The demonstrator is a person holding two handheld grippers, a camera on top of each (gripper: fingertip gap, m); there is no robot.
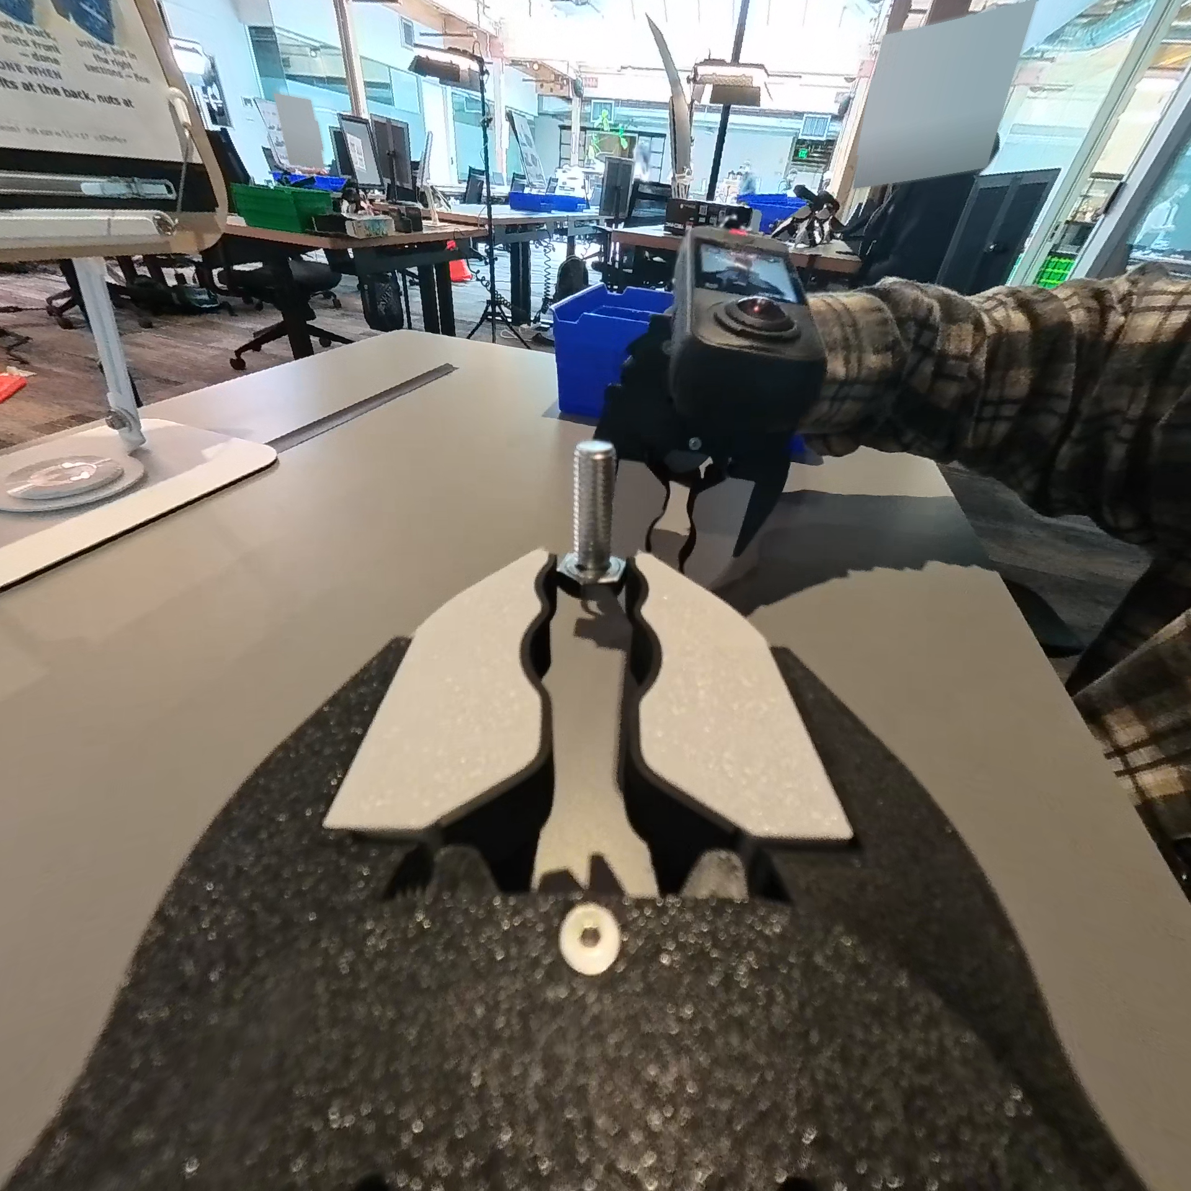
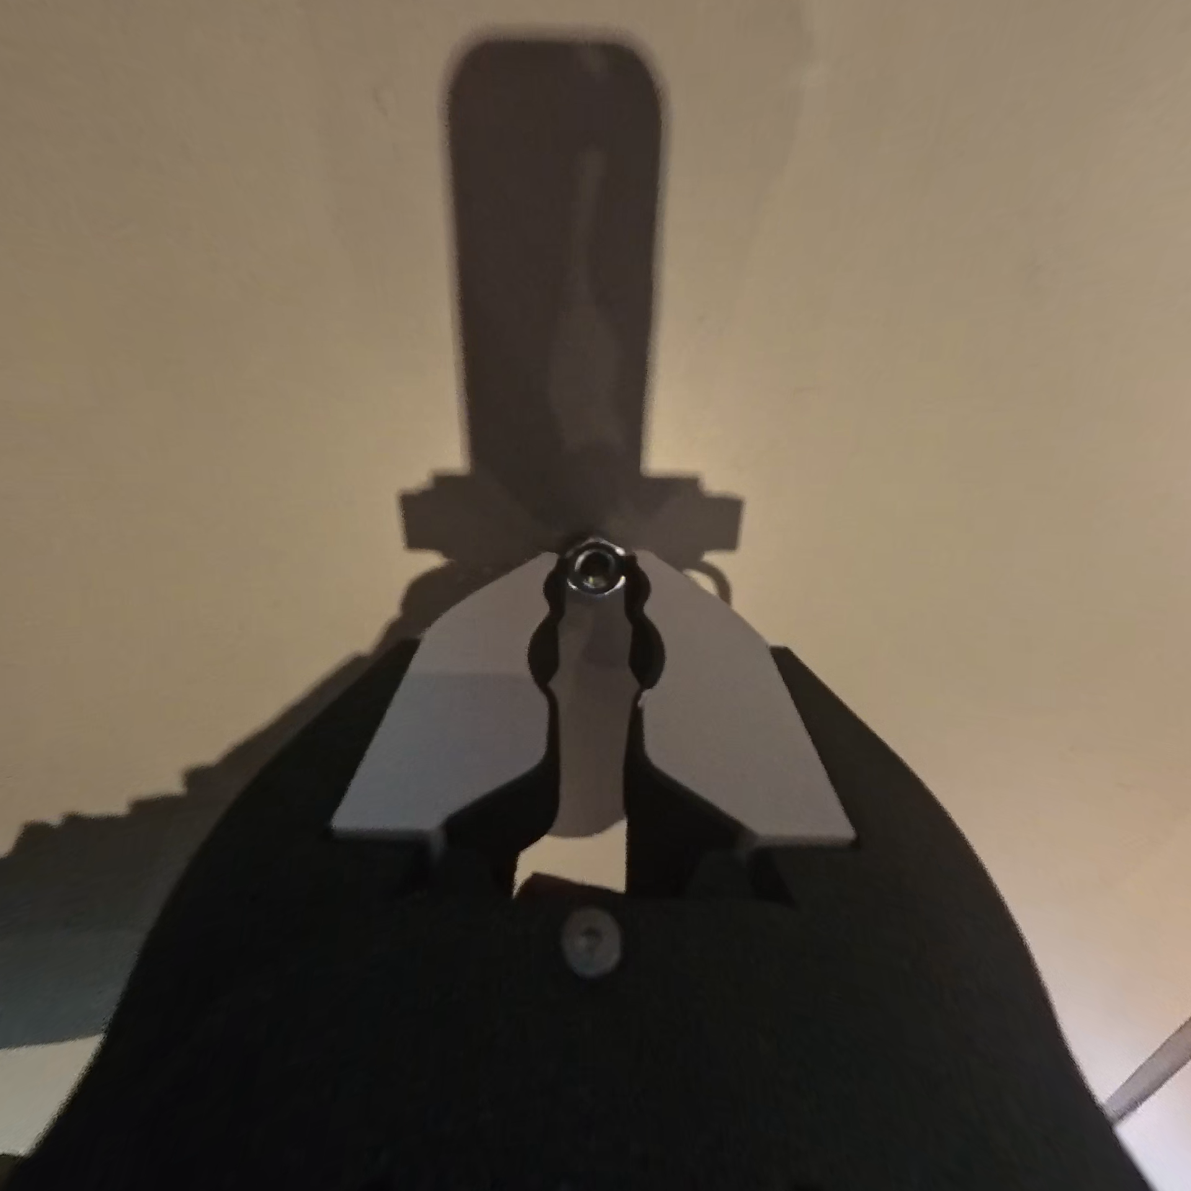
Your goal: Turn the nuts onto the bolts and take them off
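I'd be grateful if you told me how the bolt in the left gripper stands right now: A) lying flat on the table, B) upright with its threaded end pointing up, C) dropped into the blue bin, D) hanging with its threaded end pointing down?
B: the left gripper pinches the bolt by its six-sided head, and the threaded shaft rises straight up above the table.

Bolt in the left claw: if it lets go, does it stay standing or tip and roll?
The bolt stands upright, hex head down between the left claw tips. The tall shank over a narrow head probably tips if nudged. On the smooth table it would likely roll in an arc.
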